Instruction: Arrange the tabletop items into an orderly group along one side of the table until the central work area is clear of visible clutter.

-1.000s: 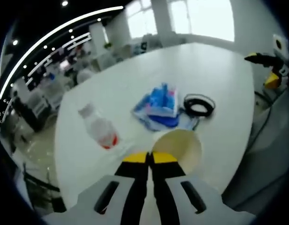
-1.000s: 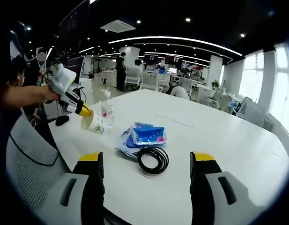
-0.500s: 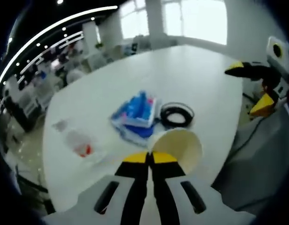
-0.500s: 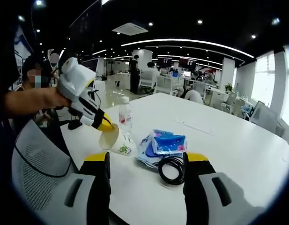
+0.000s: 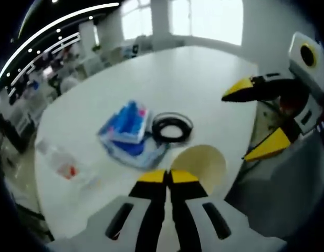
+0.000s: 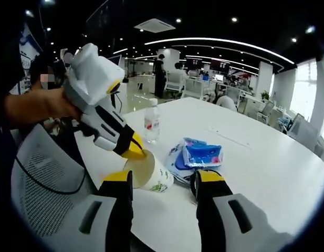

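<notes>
Left gripper: jaws pressed together on the rim of the paper cup; pinching the thin wall at the lip lets the cup be carried tilted, mouth toward the camera. It also shows in the right gripper view, held by the person's hand.
Paper cup, right gripper view: lifted, tipped on its side, hanging just above the near table edge, between the right gripper's two jaws in the picture.
Right gripper: jaws apart, nothing between them; it hangs near the cup, probably ready for the next item. In the left gripper view its yellow tips stand wide open beyond the table edge.
Tissue pack: blue packet lying on a crumpled plastic bag, mid-table, touching the cable coil.
Cable coil: black loop flat on the table, just beside the pack.
Water bottle: stands upright beyond the cup in the right gripper view; a blurred clear shape in the left gripper view.
Change from earlier frames: the right gripper has closed in on the cup and its jaws have narrowed; the left gripper has kept its clamp and carried the cup toward the pack and coil.
Task standing: items not yet grouped at one side, by my judgement.
</notes>
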